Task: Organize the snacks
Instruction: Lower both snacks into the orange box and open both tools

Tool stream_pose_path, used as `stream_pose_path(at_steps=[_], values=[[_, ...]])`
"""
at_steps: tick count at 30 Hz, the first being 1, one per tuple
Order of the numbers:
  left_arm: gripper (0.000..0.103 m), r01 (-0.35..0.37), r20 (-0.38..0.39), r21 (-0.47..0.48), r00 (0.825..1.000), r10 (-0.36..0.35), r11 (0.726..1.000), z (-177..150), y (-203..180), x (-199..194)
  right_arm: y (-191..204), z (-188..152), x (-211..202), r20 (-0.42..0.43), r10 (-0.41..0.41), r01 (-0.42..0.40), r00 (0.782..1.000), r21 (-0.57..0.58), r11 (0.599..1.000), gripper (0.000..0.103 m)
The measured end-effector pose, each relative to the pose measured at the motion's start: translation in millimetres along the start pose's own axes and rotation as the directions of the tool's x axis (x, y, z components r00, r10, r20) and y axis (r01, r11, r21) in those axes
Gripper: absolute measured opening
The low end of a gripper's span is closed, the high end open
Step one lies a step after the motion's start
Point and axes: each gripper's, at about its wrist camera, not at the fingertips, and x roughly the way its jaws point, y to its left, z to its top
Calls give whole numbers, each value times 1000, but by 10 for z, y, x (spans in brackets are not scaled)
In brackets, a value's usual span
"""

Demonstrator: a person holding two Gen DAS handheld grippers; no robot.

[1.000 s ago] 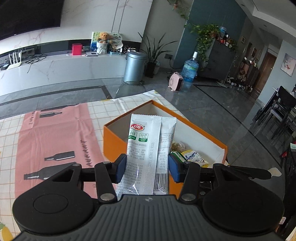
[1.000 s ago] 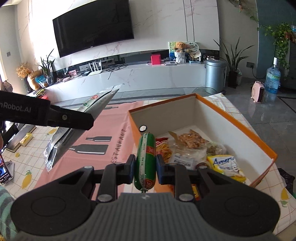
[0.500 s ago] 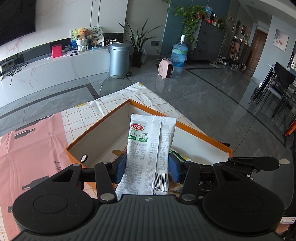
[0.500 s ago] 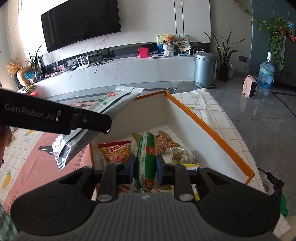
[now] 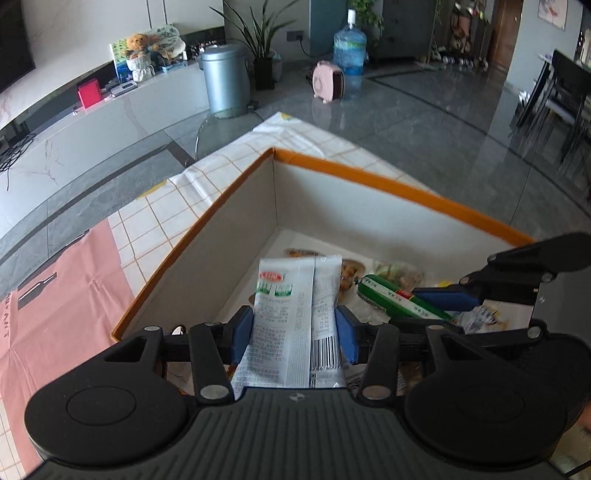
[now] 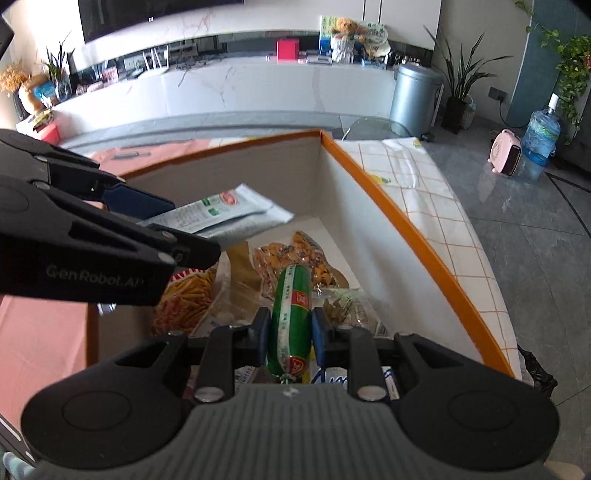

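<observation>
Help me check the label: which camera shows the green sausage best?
The right wrist view: the green sausage stands upright, centred in the right gripper, with its red label facing the camera. In the left wrist view the sausage shows only at an angle, off to the side, its near end hidden behind the left gripper.

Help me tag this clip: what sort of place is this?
Most likely a home living room: a wall TV over a long marble media console, potted plants, and a water jug on the tiled floor.
</observation>
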Motion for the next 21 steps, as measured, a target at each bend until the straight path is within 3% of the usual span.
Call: stream_pose_path(at_steps=[10,17,18,20,21], values=[[55,-48,-114,61,992,55,997,-23,-7,296,104,50,316,-124,-44,33,991,-94,995,21],[66,-65,-132,82,988,75,995,-52,-20,310,194,60,304,-146,-67,47,987,-133,990,22],[70,-64,-125,84,989,74,994,-59,-21,276,203,58,277,-144,-67,47,987,-139,989,25],[75,-59,-98,93,993,68,994,-69,-29,174,258,52,212,-139,-85,61,987,-165,984,45],[77,-61,-88,102,994,70,993,-65,-44,123,298,46,175,-134,-95,70,986,-182,981,48]])
